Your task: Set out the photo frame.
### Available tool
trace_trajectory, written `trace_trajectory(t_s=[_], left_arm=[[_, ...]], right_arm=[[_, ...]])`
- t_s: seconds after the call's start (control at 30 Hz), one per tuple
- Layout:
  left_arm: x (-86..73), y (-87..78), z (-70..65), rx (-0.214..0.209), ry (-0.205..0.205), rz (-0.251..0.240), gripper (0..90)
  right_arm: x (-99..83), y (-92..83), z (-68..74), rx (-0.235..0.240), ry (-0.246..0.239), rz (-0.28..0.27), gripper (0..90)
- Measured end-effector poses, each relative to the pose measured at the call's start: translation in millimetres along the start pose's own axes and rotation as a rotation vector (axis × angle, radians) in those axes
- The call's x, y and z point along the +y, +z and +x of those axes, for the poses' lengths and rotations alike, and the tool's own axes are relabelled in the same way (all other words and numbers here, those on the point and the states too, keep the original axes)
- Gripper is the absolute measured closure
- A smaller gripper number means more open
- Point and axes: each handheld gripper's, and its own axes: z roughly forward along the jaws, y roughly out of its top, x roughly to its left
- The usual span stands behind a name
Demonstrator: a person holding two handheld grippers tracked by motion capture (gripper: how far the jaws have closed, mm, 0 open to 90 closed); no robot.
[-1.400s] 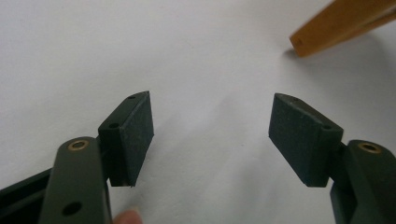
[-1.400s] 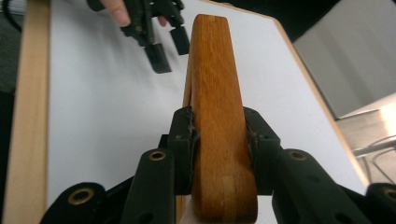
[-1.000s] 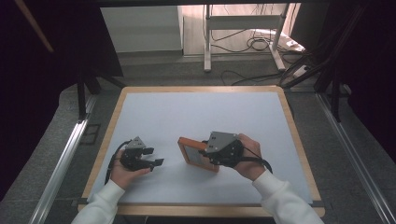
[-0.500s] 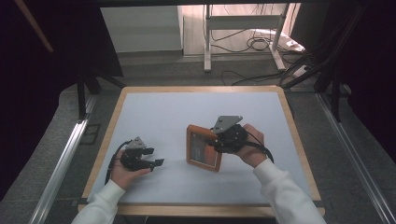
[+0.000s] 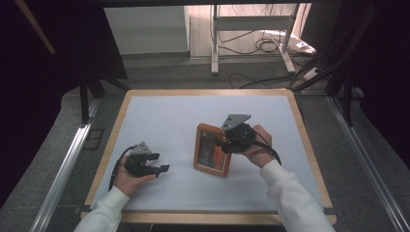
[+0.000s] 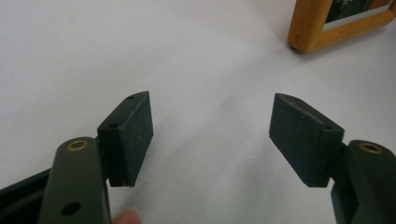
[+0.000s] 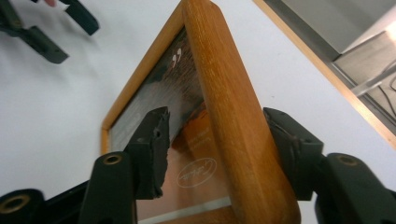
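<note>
A wooden picture frame (image 5: 212, 150) with a dark picture under glass stands tilted on the white table, right of centre. My right gripper (image 5: 223, 142) straddles its right edge. In the right gripper view the frame's rounded wooden rail (image 7: 224, 93) runs up between the jaws of the right gripper (image 7: 215, 140). These jaws have just been opening, and the left pad (image 7: 156, 140) stands off the glass. My left gripper (image 5: 162, 162) rests on the table at the front left, open and empty. In the left gripper view one corner of the frame (image 6: 317, 28) lies beyond the left gripper (image 6: 212, 135).
The table (image 5: 208, 92) has a white top and a light wooden rim. A metal stand (image 5: 251, 29) and loose cables (image 5: 270, 46) sit on the floor behind it. Rails run along both sides of the table.
The right hand has moved the frame away from the front edge and to the right, turning it from lying wide to standing tall. Its jaws have spread wider. The left hand has stayed put.
</note>
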Motion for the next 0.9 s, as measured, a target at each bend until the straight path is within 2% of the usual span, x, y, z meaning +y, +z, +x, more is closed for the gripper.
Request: trace_trajectory(t_s=[0.1, 0.3, 0.4, 0.5, 0.67, 0.9], left_arm=[[0.0, -0.3, -0.1, 0.000, 0.000, 0.000, 30.3], [0.1, -0.5, -0.9, -0.004, -0.001, -0.003, 30.2], [0.2, -0.6, -1.1, -0.003, 0.000, -0.004, 30.1], [0.3, -1.1, -1.2, -0.003, 0.000, -0.006, 30.1], [1.0, -0.6, -1.9, -0.007, 0.002, -0.004, 30.2], [1.8, -0.2, -4.0, -0.003, 0.009, -0.007, 30.2]], right_arm=[[-0.5, 1.4, 0.6, -0.032, 0.016, -0.014, 39.4], [0.9, -5.0, 4.4, -0.094, 0.056, -0.078, 25.5], [0.0, -12.5, 5.7, -0.122, 0.104, -0.117, 21.9], [-4.0, -22.3, 6.6, -0.121, 0.151, -0.152, 21.4], [-27.0, -36.3, 8.4, -0.101, 0.245, -0.156, 21.4], [-64.5, -50.8, 17.5, -0.100, 0.315, -0.159, 22.6]])
